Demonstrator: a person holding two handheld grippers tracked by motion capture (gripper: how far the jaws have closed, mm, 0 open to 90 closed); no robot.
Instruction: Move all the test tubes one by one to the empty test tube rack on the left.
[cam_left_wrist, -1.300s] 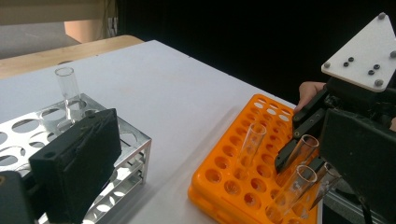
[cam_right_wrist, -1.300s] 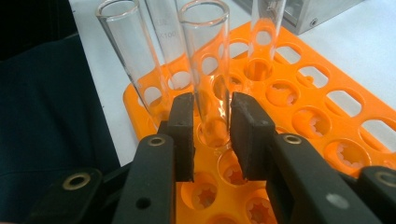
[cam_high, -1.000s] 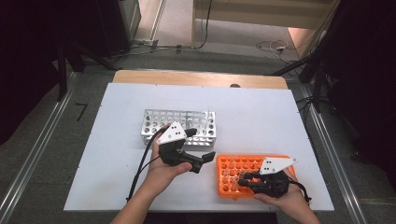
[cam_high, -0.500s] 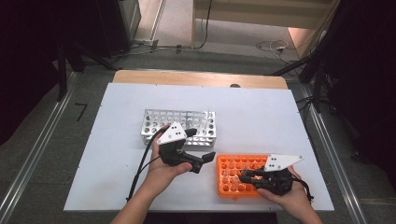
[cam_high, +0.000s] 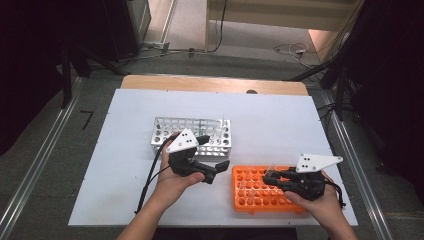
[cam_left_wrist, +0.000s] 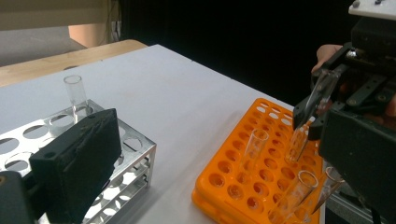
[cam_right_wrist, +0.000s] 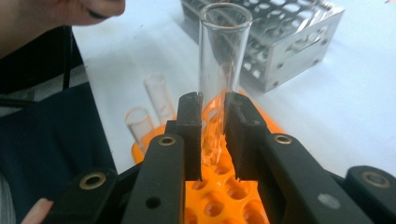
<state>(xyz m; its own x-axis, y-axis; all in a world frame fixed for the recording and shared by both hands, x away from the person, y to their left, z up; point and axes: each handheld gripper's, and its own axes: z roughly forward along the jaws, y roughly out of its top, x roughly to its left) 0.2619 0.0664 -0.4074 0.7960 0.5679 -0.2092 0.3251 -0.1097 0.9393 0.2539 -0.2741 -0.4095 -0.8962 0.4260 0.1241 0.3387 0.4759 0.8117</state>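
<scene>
Right gripper (cam_right_wrist: 212, 135) clamped on a glass test tube (cam_right_wrist: 223, 56) just above the orange rack (cam_high: 260, 192); a tilted lift could snag its base in the hole and crack it.

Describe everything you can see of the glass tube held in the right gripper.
The tube is clear glass, empty as far as can be seen, with an open round mouth at the top. It stands roughly upright in the right gripper view and leans in the left gripper view. The right gripper is shut on it, black pads pressing its sides below the middle. Its lower end hangs just above the holes of the orange rack, seemingly lifted clear, with other tubes standing in the rack close by.
</scene>
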